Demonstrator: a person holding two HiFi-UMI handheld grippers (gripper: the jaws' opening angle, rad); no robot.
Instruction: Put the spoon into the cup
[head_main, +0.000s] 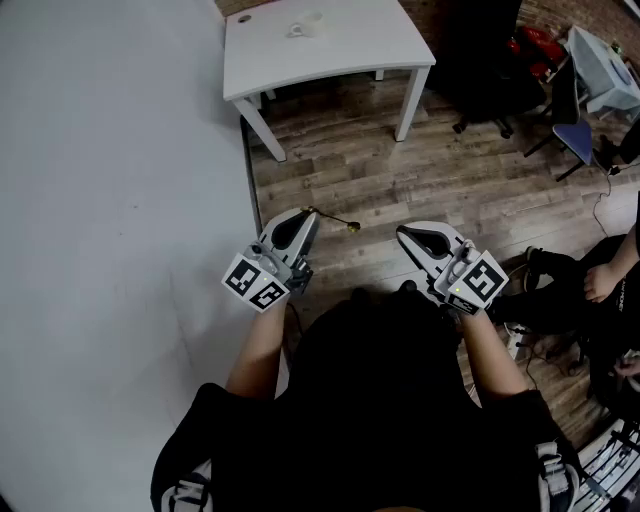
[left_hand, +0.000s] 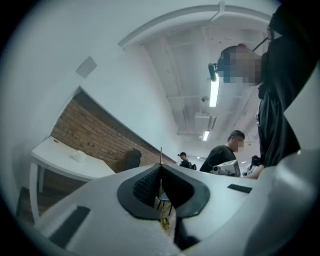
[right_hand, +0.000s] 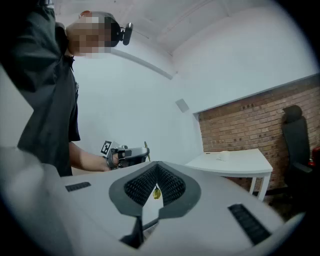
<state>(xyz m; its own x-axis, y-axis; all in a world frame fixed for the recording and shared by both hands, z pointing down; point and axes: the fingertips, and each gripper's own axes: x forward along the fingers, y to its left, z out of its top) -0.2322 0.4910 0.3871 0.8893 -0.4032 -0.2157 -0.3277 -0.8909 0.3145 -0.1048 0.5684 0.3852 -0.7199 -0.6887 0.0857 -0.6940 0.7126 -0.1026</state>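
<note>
I stand on a wood floor, away from the white table (head_main: 350, 55) where the white cup (head_main: 305, 25) rests. In the head view my left gripper (head_main: 308, 215) is shut on a thin gold spoon (head_main: 335, 219) that juts out to the right. In the left gripper view the spoon (left_hand: 161, 155) runs upright between the closed pads, and the cup (left_hand: 79, 156) is far off at the left. My right gripper (head_main: 402, 233) is shut. In the right gripper view a small gold oval shows in the gap under the tips (right_hand: 157, 164). The cup (right_hand: 223, 156) and the left gripper (right_hand: 131, 155) also appear there.
A white wall (head_main: 100, 200) runs along my left. Black office chairs (head_main: 490, 60) and a blue chair (head_main: 575, 135) stand at the back right. A seated person (head_main: 600, 280) is close on my right. Other people (left_hand: 225, 152) stand further back.
</note>
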